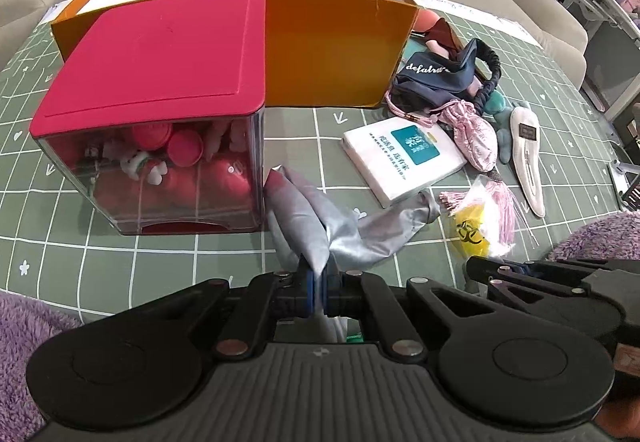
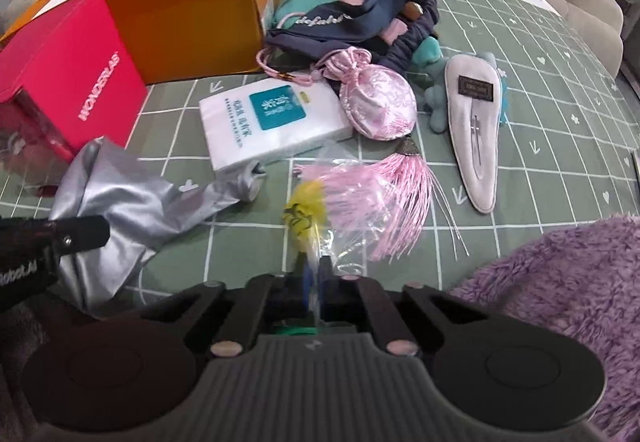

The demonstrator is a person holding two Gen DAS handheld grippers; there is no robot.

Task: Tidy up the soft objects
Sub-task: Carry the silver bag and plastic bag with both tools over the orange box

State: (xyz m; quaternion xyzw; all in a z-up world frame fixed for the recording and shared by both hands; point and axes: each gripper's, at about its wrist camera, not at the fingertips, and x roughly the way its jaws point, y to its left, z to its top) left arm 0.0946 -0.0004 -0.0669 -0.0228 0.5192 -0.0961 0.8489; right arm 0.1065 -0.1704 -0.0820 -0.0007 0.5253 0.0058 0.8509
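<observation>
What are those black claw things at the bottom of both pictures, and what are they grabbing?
They are two pinching tools, one in each of a person's hands. Each has a tiny camera looking along its fingers, so each picture is that tool's own view. The left gripper is shut on a shiny silver cloth. The right gripper is shut on a clear plastic bag with a yellow patch. On the green checked tablecloth lie a pink pouch with a tassel, a white tissue pack, a dark blue bag, an orange box and a red-lidded box of toys.
</observation>
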